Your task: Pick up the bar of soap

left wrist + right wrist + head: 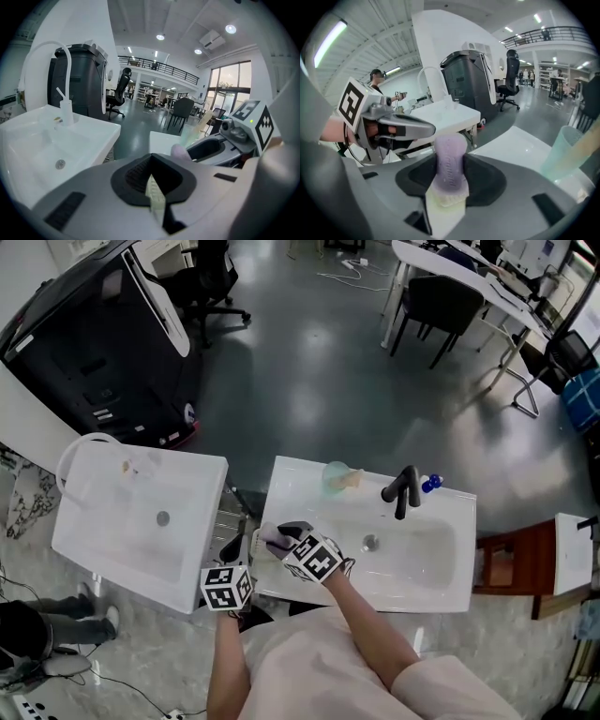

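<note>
Right hand-held gripper is clamped on the purple bar of soap, edge-on, over the front-left rim of the sink. Left hand-held gripper is closed, empty, just beside. Risk: the soap looks slick and the grip narrow, so a tilt could squirt it into the basin. Farther back: green cup, black tap. Neither blocks. Second sink to the left.

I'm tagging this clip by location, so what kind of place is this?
Probably an open-plan office or test lab, not a real bathroom: a left washbasin and a right washbasin stand free on a polished floor, near an office chair, with a railed mezzanine beyond.
</note>
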A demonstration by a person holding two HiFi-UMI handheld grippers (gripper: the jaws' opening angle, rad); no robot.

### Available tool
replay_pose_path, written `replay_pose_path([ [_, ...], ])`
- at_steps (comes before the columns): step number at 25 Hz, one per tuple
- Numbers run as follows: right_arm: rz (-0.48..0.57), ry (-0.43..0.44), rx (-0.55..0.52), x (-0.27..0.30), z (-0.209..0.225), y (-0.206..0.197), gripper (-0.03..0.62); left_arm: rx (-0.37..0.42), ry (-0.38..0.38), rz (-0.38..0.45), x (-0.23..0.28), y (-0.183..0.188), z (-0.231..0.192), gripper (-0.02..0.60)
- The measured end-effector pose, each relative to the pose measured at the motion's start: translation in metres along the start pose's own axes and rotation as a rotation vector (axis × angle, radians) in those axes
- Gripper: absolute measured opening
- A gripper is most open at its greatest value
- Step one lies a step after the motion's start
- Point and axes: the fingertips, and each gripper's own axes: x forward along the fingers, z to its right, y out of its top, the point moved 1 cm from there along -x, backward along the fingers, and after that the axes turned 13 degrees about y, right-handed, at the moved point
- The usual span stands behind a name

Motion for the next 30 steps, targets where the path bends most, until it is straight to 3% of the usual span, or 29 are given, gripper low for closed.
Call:
replay_pose_path([
  [9,0.259,-0.028,0.131,-0.028,0.001,0.021,0.181,-0.009,0.027,-0.005,-0.009,-0.009,-0.008,0.005],
  [17,0.320,-0.098,0.167,-0.041,0.001,0.026,0.181,0.008,-0.006,0.023,-0.012,0.000,-0.012,0.005],
  [30,0.580,-0.262,0.361,-0.080,-0.022,0.011,0.181,0.040,-0.088,0.033,-0.048,0.005,-0.009,0.005],
])
